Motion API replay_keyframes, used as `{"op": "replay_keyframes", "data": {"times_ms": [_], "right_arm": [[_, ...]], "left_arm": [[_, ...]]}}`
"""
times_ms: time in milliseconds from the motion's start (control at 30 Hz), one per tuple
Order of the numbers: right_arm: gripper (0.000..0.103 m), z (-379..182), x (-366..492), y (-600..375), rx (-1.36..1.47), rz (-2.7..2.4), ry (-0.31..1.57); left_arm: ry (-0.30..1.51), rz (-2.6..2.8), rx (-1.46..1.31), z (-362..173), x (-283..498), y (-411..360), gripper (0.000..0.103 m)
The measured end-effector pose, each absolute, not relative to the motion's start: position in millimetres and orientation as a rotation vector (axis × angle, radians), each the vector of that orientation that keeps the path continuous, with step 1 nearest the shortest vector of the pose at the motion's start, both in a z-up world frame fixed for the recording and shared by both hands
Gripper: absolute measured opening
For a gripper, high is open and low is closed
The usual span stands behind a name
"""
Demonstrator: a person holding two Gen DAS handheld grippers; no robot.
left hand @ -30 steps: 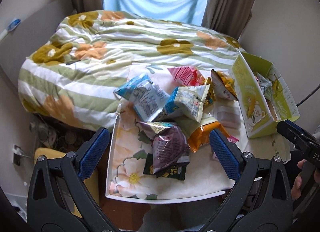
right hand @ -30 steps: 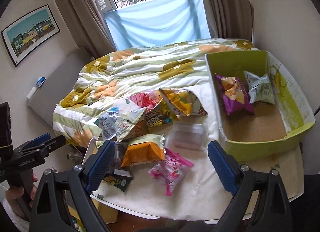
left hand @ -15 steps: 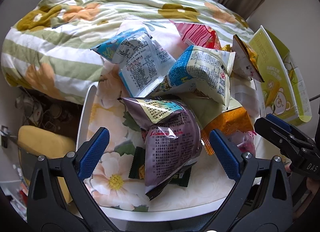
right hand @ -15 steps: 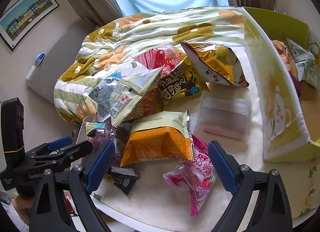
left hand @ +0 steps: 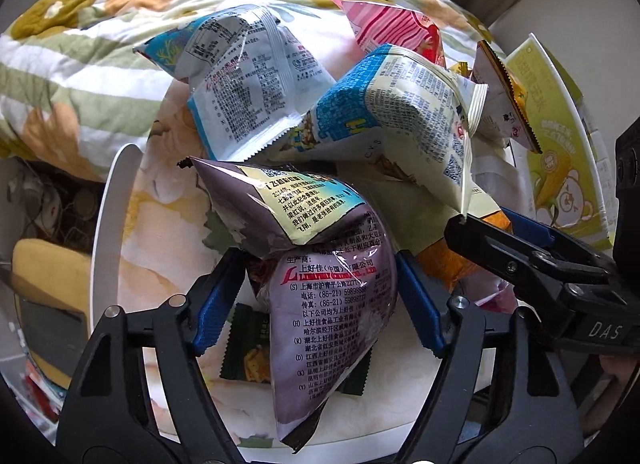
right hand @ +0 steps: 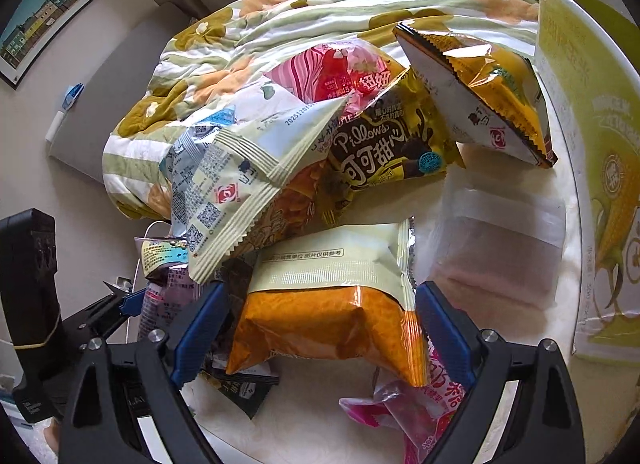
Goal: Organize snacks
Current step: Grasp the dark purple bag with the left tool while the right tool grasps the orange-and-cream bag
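Since a second ago both grippers have dropped close onto the snack pile, which now fills each view where the bed and window did. The left gripper (left hand: pixel 320 292) straddles the purple snack bag (left hand: pixel 320 284); its jaws are closing, the blue pads (left hand: pixel 216 312) at the bag's two sides, though whether they already press the foil is hard to make out. A dark green packet (left hand: pixel 248 348) lies mostly hidden under that bag. Behind stand a blue-and-white packet (left hand: pixel 244 92), a cream-and-blue bag (left hand: pixel 400 120) and a pink striped bag (left hand: pixel 396 32), all on the floral-covered table (left hand: pixel 160 264). At the right edge of the left view the yellow-green box (left hand: pixel 560 136) is cut off, its inside unseen, and the right gripper's black tip crosses in front of it. In the right view the left gripper (right hand: pixel 120 304) shows only as a side-on tip at the far left. The right gripper (right hand: pixel 320 324) has its jaws released and spread wide around the orange snack bag (right hand: pixel 324 320), pads (right hand: pixel 444 328) just beside its ends. Only this view shows the "Pillows" cocoa bag (right hand: pixel 392 144), the golden bag (right hand: pixel 492 96), a clear wrapped pack (right hand: pixel 500 240) with blurred contents and the pink candy bag (right hand: pixel 420 412), cut off below
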State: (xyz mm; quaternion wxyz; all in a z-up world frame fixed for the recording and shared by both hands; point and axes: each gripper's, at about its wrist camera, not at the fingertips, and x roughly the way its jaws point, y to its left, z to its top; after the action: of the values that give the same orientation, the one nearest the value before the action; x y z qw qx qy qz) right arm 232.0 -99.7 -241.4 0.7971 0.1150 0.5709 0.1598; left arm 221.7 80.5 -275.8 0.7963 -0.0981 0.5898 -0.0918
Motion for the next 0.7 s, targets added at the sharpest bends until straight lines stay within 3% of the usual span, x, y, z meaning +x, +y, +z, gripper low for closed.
{"op": "replay_keyframes", "data": {"times_ms": [267,700], "right_arm": [[0.093,-255.2,241.9,-92.1,0.199,0.35,1.274],[0.093,-271.7,248.7,-79.7,0.185,0.358,1.331]], "left_arm": [[1.275,-0.202,-0.215,-273.5,216.7,84.2,0.058],[1.236,-0.204,-0.163,-258.3,200.8,90.3,0.054]]}}
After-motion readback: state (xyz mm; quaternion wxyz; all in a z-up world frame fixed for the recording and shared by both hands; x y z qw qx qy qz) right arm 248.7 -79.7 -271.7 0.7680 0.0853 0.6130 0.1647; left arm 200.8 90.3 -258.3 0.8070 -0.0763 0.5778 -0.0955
